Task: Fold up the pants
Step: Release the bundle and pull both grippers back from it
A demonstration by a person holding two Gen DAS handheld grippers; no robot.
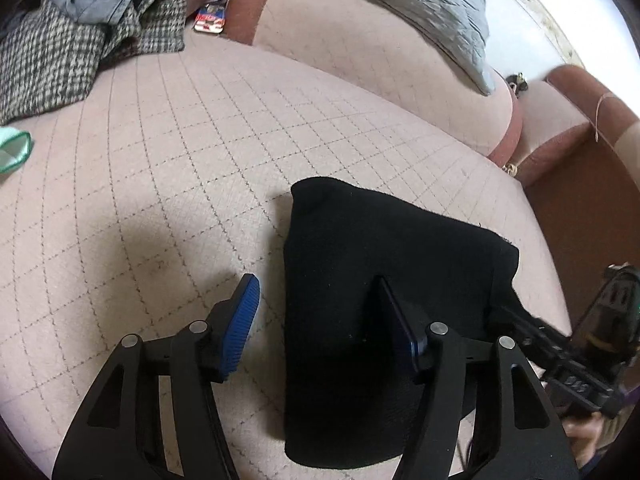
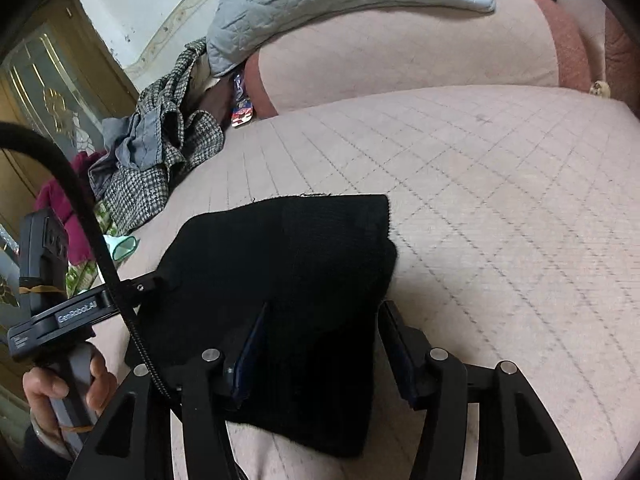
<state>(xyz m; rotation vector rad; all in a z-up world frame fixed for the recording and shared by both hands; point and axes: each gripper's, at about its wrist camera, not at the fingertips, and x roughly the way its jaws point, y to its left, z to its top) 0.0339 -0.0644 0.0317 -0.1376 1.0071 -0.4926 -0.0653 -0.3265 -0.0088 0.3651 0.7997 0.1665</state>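
Just ahead of your left gripper (image 1: 316, 308), the folded black pants (image 1: 372, 280) lie flat on the pink quilted sofa seat (image 1: 168, 152); your left jaws stand spread apart, the blue pad (image 1: 242, 322) over bare cushion beside the pants' edge and the other finger over the dark cloth, gripping nothing. From your right wrist view, your right gripper (image 2: 324, 340) is likewise spread wide, its two fingers straddling the near right part of the pants (image 2: 280, 264), with nothing pinched between them. Your left hand (image 2: 60, 392) shows at the lower left of that view, wrapped round the grey handle of the other tool. Beyond the pants, the stitched seat runs clear back to the sofa's pink and rust backrest (image 2: 400, 48). At the far left corner sits a heap of houndstooth and grey clothing (image 1: 80, 36), with a small mint-green item (image 1: 14, 152) near it on the seat. A grey quilted blanket (image 1: 380, 4) drapes over the backrest top.
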